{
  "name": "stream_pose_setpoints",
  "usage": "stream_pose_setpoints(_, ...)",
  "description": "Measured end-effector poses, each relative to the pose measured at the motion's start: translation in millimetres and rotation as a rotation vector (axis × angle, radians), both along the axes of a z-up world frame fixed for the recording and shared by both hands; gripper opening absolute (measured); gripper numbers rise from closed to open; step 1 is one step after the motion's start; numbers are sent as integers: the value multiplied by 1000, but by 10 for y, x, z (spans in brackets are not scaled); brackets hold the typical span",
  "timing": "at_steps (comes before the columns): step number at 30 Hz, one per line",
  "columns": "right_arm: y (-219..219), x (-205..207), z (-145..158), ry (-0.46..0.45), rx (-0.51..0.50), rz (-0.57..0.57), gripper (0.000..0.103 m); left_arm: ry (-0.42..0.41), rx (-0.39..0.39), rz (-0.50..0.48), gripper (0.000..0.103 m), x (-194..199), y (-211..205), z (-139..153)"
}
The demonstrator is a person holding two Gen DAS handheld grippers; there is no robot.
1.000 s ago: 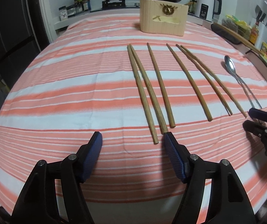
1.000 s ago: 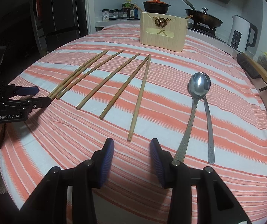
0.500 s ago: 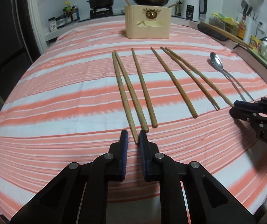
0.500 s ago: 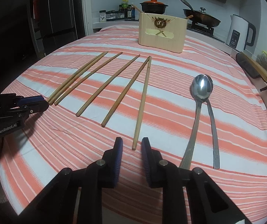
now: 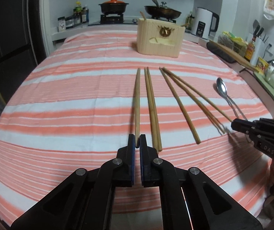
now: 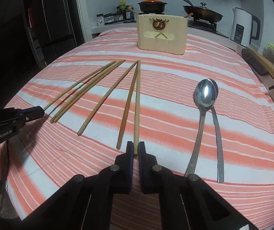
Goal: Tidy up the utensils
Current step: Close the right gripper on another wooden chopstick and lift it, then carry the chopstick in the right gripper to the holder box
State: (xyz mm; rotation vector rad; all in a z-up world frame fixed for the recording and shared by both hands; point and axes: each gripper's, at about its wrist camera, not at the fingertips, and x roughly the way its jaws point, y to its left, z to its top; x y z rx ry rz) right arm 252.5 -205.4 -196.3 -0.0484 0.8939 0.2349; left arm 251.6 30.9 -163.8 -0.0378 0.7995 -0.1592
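White kettle (image 5: 204,24), orange-lidded pot (image 5: 113,5) and pan (image 5: 162,12) behind striped tablecloth (image 5: 60,95).

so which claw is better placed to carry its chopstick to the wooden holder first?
Left, probably: left claw holds the leftmost chopstick clear of the cloth, shadow beside it; right claw's rightmost chopstick looks flat.

Two fisheye cameras each rode on a handheld gripper, looking forward and downward along its black fingers, close above a table under an orange-and-white striped cloth (image 5: 60,103). The left wrist view sat at the table's near edge, facing the far kitchen counter; the right gripper (image 5: 233,125) entered its right edge. The right wrist view faced the same way, with the left gripper (image 6: 42,112) at its left edge. Both views shared the row of long wooden chopsticks (image 5: 179,105) (image 6: 98,103) and a pale wooden utensil box (image 5: 160,38) (image 6: 162,36).
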Motion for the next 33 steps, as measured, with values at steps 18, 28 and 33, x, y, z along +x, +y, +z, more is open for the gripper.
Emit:
stream_pose_setpoints(18, -59, -43, 1402, -312, 3, -2, 5, -271, -61, -11, 2, -2, 238, 1305)
stream_pose_setpoints(28, -103, -187, 1742, -373, 63, -8, 5, -324, -104, -43, 2, -96, 195, 1610)
stream_pose_setpoints(33, -116, -230, 1849, -404, 78, -13, 5, -312, -137, -63, 2, -68, 174, 1699)
